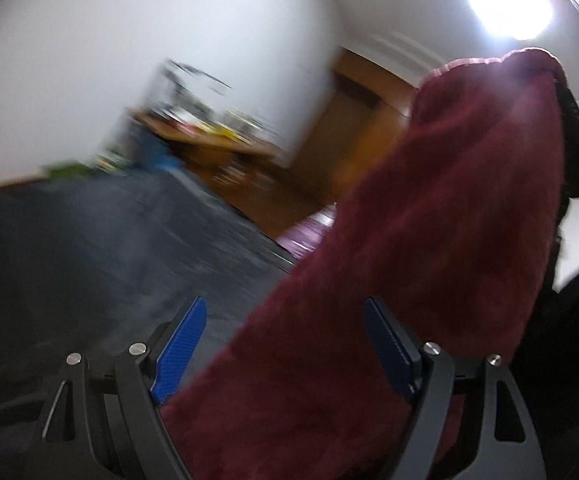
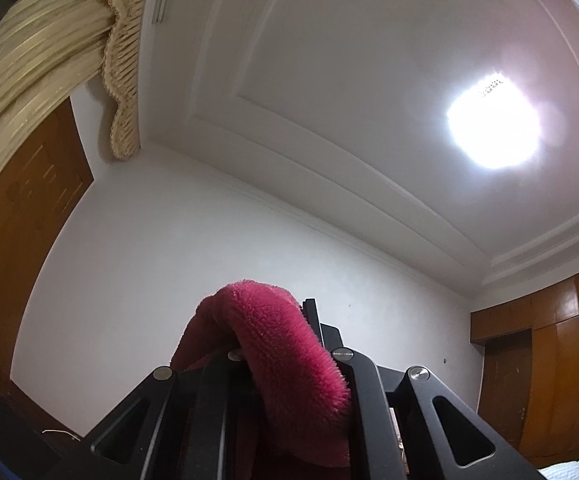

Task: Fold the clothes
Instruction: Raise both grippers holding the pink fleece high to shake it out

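The garment point(image 1: 429, 240) is hung between the fingers of the left gripper point(image 1: 285, 344), stretching up and to the right before the bed point(image 1: 109, 240). In the right wrist view it is draped over the right gripper point(image 2: 273, 344), beneath the ceiling lamp point(image 2: 493, 124), with a curtain point(image 2: 41, 76) at upper left and a wardrobe point(image 2: 549, 352) at right.

Fluffy red garment point(image 2: 289, 344) apparently pinched in upturned right gripper point(image 2: 277, 356), beneath ceiling light point(image 2: 493, 124).
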{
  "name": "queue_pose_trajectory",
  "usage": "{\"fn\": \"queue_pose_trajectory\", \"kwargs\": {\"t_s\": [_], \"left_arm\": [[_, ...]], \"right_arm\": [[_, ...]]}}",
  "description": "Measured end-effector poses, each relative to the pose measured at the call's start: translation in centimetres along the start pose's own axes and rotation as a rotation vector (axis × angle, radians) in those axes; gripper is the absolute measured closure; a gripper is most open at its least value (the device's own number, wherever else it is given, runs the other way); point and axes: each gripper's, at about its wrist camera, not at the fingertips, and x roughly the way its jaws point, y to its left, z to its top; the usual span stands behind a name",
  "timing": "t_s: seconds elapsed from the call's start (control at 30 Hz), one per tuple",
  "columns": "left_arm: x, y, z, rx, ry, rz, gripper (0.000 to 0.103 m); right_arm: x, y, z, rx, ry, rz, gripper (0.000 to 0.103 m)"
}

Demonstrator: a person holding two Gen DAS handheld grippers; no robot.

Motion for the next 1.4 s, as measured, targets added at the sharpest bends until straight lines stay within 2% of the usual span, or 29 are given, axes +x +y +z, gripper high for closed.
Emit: {"fn": "queue_pose_trajectory", "kwargs": {"t_s": [0.1, 0.27, 0.37, 0.47, 0.53, 0.57, 0.63, 0.67, 0.7, 0.77, 0.83, 0.93, 0.97, 1.03, 1.1, 1.13, 1.3, 1.4], "left_arm": [[3.1, 3.0, 0.1, -0.048, 0.081, -0.158, 0.019], [8.9, 4.0, -0.3, -0.071, 0.17, -0.339, 0.019], [10.7, 3.7, -0.9, -0.08, 0.259, -0.419, 0.019], [13.9, 2.7, -1.8, -0.077, 0.367, -0.464, 0.019], [15.5, 2.2, -2.8, -0.082, 0.411, -0.455, 0.02], [16.1, 2.1, -3.0, -0.09, 0.425, -0.451, 0.025], [16.6, 1.6, -3.5, -0.108, 0.444, -0.421, 0.05], [16.5, 1.3, -3.5, -0.12, 0.444, -0.384, 0.075], [16.5, 1.1, -3.6, -0.132, 0.445, -0.347, 0.092], [15.3, 0.6, -3.1, -0.167, 0.404, -0.269, 0.094], [12.5, 0.5, -2.5, -0.231, 0.32, -0.192, 0.095], [5.8, 0.5, -0.6, -0.311, 0.097, -0.116, 0.095], [2.3, 0.4, 0.4, -0.339, -0.01, -0.076, 0.095], [-2.8, -1.0, 1.7, -0.337, -0.154, 0.007, 0.096], [-8.0, -2.3, 3.0, -0.334, -0.298, 0.091, 0.096], [-10.9, -4.1, 3.7, -0.3, -0.375, 0.153, 0.095], [-20.2, -13.3, 4.8, -0.186, -0.635, 0.306, 0.096], [-24.7, -19.2, 4.9, -0.106, -0.758, 0.395, 0.096]], "right_arm": [[0.1, 0.6, 0.7, -0.014, 0.019, -0.014, 0.093], [0.7, 2.2, 1.6, -0.067, 0.044, -0.053, 0.093], [1.1, 3.2, 2.1, -0.098, 0.06, -0.077, 0.093], [1.4, 4.2, 2.6, -0.12, 0.07, -0.097, 0.093], [1.8, 4.7, 2.6, -0.131, 0.077, -0.107, 0.093], [1.9, 4.7, 2.4, -0.135, 0.083, -0.113, 0.093], [2.1, 4.5, 1.9, -0.136, 0.103, -0.123, 0.093], [2.3, 4.4, 1.7, -0.13, 0.112, -0.129, 0.093], [2.5, 4.3, 1.5, -0.125, 0.117, -0.136, 0.093], [2.7, 3.8, 0.9, -0.115, 0.127, -0.15, 0.093], [2.9, 3.3, 0.5, -0.112, 0.127, -0.164, 0.093], [2.0, 1.8, -1.0, -0.105, 0.128, -0.185, 0.093], [1.7, 1.0, -1.7, -0.096, 0.134, -0.189, 0.093], [1.5, 0.0, -2.8, -0.072, 0.148, -0.187, 0.093], [1.7, -0.5, -3.6, -0.05, 0.159, -0.176, 0.093], [1.7, -0.8, -4.1, -0.036, 0.167, -0.164, 0.093], [2.1, -1.6, -6.7, 0.038, 0.193, -0.084, 0.093], [3.1, -2.2, -7.1, 0.097, 0.209, -0.028, 0.093]]}}
